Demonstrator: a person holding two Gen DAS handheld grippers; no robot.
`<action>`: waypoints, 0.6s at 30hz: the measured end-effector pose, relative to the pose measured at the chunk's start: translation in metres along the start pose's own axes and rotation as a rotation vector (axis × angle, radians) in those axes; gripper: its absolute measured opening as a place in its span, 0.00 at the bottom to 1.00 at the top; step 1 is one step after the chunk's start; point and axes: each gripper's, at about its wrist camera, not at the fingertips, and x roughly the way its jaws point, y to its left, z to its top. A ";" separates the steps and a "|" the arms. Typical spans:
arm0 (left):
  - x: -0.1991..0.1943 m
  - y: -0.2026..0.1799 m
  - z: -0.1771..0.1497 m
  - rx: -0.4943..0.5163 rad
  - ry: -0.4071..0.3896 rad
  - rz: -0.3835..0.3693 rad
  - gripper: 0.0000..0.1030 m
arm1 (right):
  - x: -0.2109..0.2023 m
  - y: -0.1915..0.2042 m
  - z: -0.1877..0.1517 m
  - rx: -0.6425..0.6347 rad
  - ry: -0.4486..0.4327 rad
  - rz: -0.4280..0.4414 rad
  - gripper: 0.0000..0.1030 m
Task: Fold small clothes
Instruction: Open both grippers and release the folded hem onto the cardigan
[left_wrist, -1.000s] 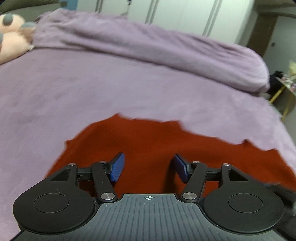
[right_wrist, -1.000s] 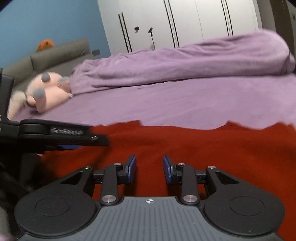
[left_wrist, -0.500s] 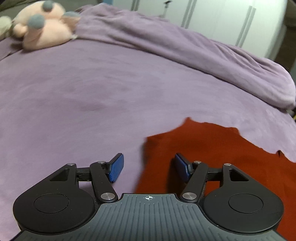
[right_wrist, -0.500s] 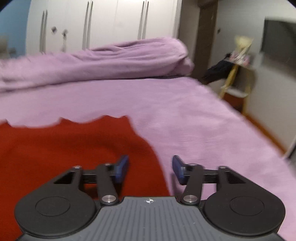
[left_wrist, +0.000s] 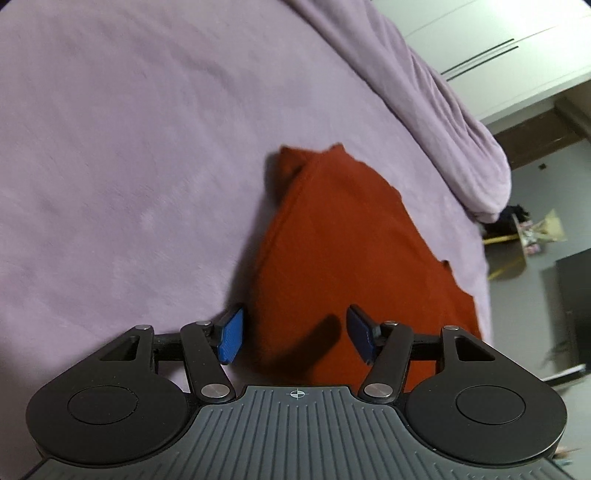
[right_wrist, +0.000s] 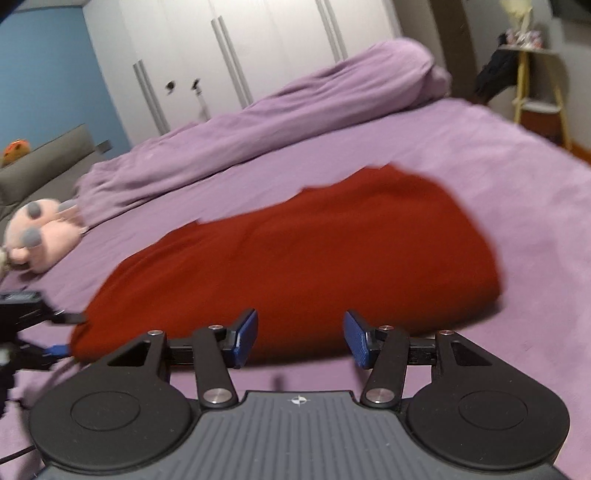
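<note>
Just ahead of right hand-held gripper (right_wrist: 300, 339), red garment (right_wrist: 295, 258)

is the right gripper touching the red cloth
Apart. In the right wrist view the right gripper has its jaws open with nothing pinched, and a strip of purple bedspread shows between it and the near edge of the red cloth.

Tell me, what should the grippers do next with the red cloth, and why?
Probably lower the left gripper and pinch the near edge of the red cloth. The cloth lies loose on the purple bed, both grippers are open and hold nothing, and the left one's fingers already straddle that edge.
</note>
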 end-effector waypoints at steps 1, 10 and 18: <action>0.002 0.000 0.001 -0.011 0.000 -0.003 0.58 | 0.002 0.008 0.000 -0.007 0.011 0.008 0.39; 0.015 0.007 0.007 -0.108 -0.005 -0.147 0.21 | 0.022 0.073 -0.001 -0.129 -0.002 0.038 0.29; 0.020 0.013 0.007 -0.135 -0.036 -0.145 0.26 | 0.065 0.113 -0.019 -0.263 0.031 -0.004 0.17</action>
